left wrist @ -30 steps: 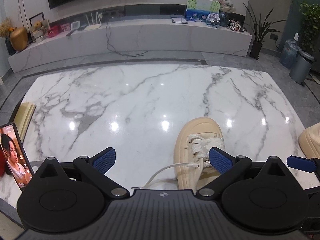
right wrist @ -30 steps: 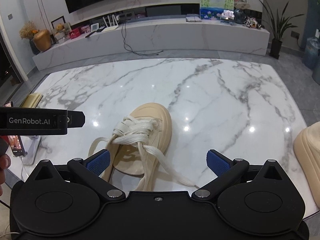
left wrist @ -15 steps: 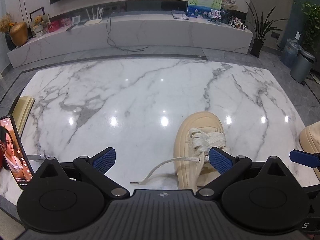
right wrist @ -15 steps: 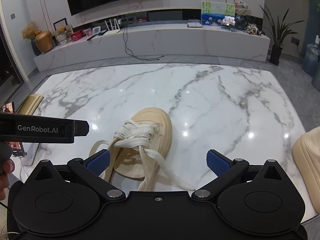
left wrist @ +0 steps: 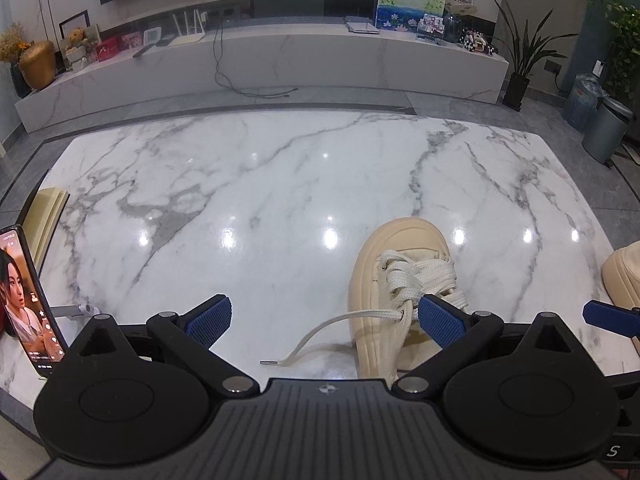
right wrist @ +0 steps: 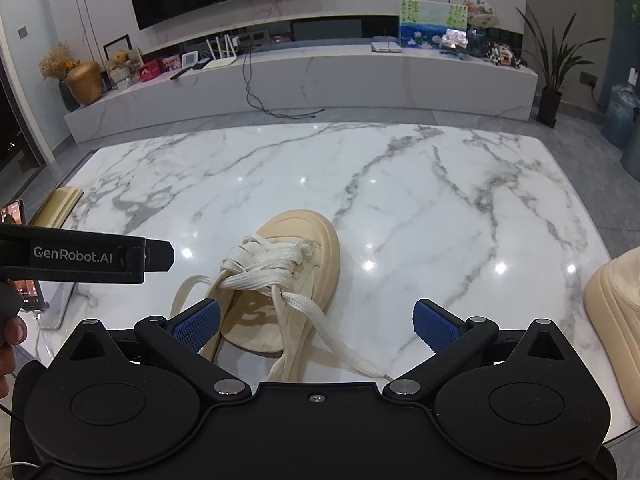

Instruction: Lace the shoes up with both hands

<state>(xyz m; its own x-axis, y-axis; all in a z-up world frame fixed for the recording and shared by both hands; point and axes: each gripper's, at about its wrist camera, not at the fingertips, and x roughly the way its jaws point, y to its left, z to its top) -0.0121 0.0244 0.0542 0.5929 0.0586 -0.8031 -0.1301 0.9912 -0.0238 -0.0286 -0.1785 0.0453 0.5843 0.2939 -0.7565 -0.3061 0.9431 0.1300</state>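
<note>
both gripper (right wrist: 316, 320) jaws wide, chunky cream shoe (right wrist: 296, 276)

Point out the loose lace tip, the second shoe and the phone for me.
lace tip (left wrist: 267, 362), left wrist view, on its clear aglet.
second shoe (right wrist: 612, 300), right wrist view, on its sole wall.
phone (left wrist: 24, 304), left wrist view, on its screen.

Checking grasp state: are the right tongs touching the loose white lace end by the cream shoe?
Apart. The right wrist view shows the right tongs wide open, with the white lace end on the marble table between them, clear of both blue pads.

Dim; ceiling-light glare; fisheye-warped edges
</note>
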